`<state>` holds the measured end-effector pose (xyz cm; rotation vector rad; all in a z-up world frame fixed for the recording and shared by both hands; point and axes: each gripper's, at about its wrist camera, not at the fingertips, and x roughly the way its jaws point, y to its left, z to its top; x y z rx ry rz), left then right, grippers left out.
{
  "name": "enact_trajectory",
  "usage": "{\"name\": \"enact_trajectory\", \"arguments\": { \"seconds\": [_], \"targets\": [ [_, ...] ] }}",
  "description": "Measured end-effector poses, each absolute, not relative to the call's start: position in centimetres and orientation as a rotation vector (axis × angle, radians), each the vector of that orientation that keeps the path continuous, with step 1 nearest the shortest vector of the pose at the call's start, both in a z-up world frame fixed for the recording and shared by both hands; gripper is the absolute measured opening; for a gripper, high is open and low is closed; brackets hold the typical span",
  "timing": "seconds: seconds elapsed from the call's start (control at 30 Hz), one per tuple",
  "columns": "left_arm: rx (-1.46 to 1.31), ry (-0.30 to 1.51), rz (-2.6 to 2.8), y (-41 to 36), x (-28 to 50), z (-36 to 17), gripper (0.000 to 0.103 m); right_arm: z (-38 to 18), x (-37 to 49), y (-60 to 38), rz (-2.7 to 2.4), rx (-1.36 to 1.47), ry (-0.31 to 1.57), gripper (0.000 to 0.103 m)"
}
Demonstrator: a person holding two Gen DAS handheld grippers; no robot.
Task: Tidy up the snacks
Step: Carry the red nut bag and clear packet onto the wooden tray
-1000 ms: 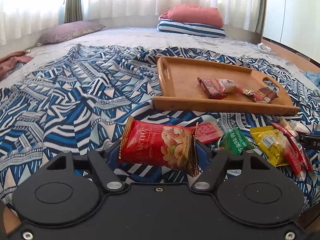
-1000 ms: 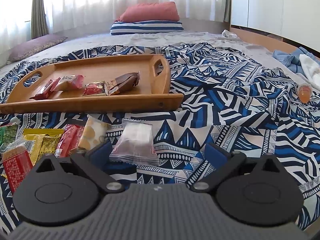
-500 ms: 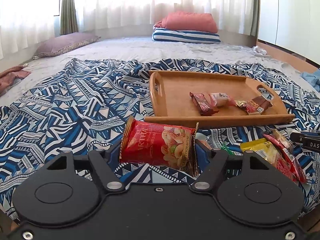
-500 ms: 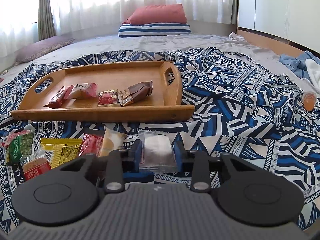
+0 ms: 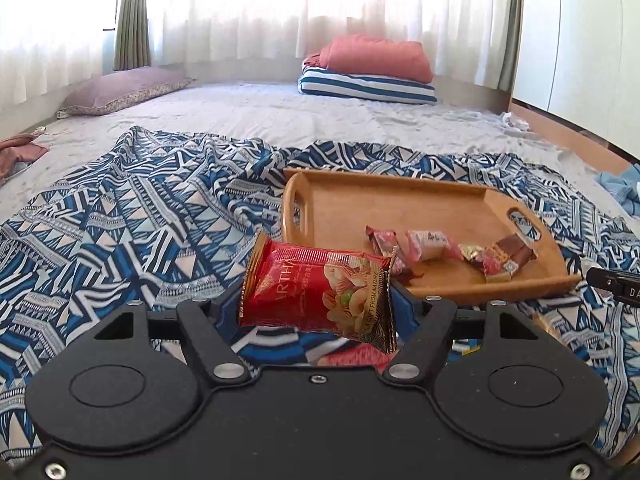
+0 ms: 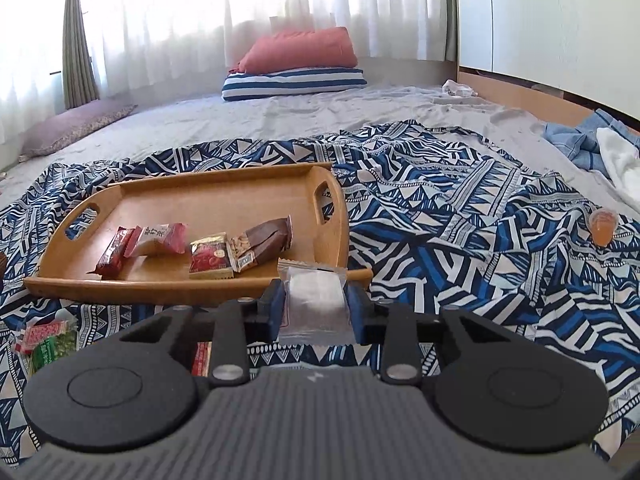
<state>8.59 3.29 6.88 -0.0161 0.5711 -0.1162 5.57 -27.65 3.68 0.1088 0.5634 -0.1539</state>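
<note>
You are mid-carry with a snack in each hand. Your left gripper point(image 5: 320, 304), jaws about half open, is clamped on the red nut pack point(image 5: 316, 294); your right gripper point(image 6: 316, 308), jaws narrow, pinches the clear packet point(image 6: 314, 300). Both packs hang above the blanket point(image 6: 460, 240). The tray point(image 5: 400, 208) sits at one o'clock of the left gripper and eleven o'clock of the right. Next, I judge, bring both over the tray's bare wood beside the four snacks there, then release.

- A bed point(image 5: 280, 116) with a grey sheet filled the room.
- Sheer white curtains point(image 6: 192, 20) passed bright daylight; a green drape point(image 5: 132, 16) hung at the left.
- White wardrobe doors point(image 6: 552, 20) stood at the right.
- A coral pillow point(image 6: 300, 50) lay on a striped pillow point(image 6: 294, 82).
</note>
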Motion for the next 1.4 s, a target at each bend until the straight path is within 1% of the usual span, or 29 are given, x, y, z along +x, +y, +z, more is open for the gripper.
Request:
{"name": "enact_trajectory", "arguments": {
  "seconds": [0.17,0.43,0.53,0.63,0.83,0.97,1.17,1.4],
  "targets": [
    [0.004,0.564,-0.116,2.1,11.0,7.4,0.069,4.7,7.3,-27.9,-0.161,0.093,0.550,0.038],
    [0.075,0.613,-0.063,-0.5,16.1,5.8,0.069,4.9,12.1,-29.7,-0.161,0.169,0.599,0.038],
    [0.086,0.633,-0.048,-1.4,17.6,5.0,0.069,4.6,13.7,-29.5,-0.165,0.137,0.615,0.038],
    [0.087,0.655,-0.017,-2.0,18.8,4.2,0.069,4.1,15.2,-28.6,-0.178,0.041,0.624,0.039],
    [0.092,0.666,0.013,-2.7,20.1,2.8,0.069,2.4,17.5,-27.3,-0.202,-0.060,0.665,0.039],
    [0.075,0.672,-0.026,-2.9,20.5,2.5,0.069,1.5,17.9,-26.7,-0.191,-0.067,0.665,0.039],
    [0.040,0.690,-0.030,-3.3,21.0,1.8,0.070,1.0,18.2,-26.0,-0.142,-0.044,0.670,0.039],
    [0.011,0.694,-0.033,-3.4,21.4,1.7,0.070,0.3,18.7,-26.6,-0.102,0.081,0.689,0.039]
  ]
}}
